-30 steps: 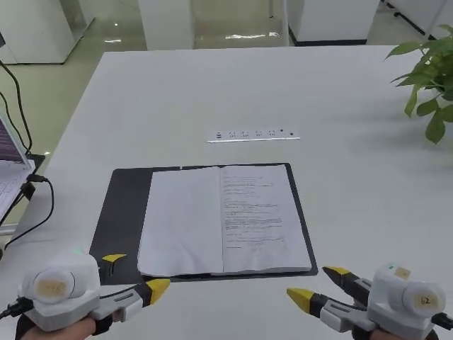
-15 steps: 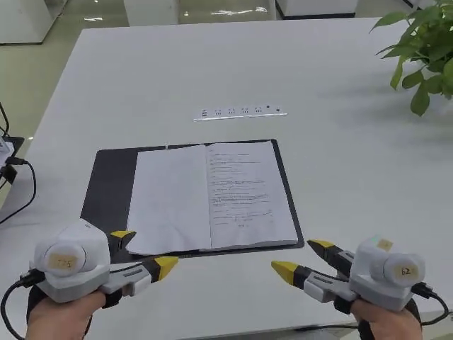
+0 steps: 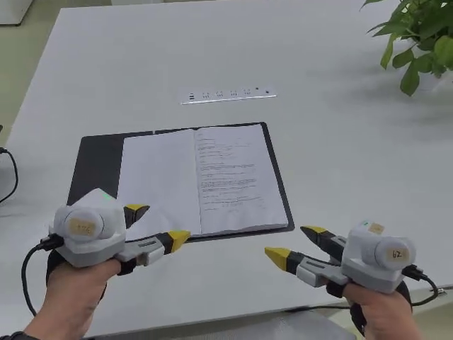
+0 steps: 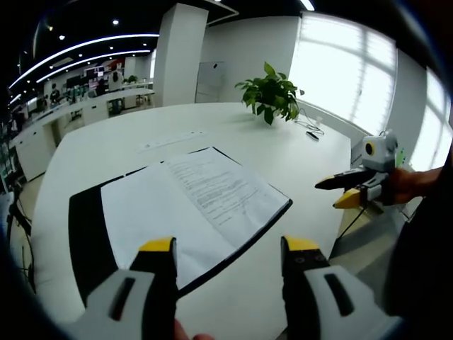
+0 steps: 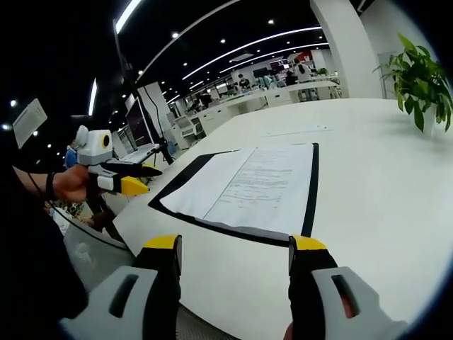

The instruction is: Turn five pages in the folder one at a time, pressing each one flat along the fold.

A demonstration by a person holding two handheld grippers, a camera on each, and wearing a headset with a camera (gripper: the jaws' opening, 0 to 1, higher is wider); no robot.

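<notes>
Head tipped down since a second ago, so the folder sits higher in the head view, but it's on the same spot on the table. My left gripper has crept a bit further over the folder's near left corner. My right gripper still hangs off the near right corner.

Left gripper: rounded grey-white plastic body, dark jaws, yellow wedge tips. Jaws wide apart, holding nothing. One tip is over the near corner of the blank page; can't tell if it touches. A black cable trails from it.

Folder: matte black cover, thin and rectangular, lying open and flat. Blank page on the left is plain white paper. The printed page on the right has short lines of small text, too small to read. Right gripper: same build, jaws equally wide apart, empty, over bare table just beside the folder's edge.

The open spread's long axis runs left to right across me. The fold runs away from me toward the socket strip, leaning slightly left at the far end.

Table is smooth matte white. The socket strip is narrow and metallic, set flush beyond the folder. A leafy green plant is at the far right. Room is an open office: white column, big bright windows, dark ceiling with ceiling light strips.
</notes>
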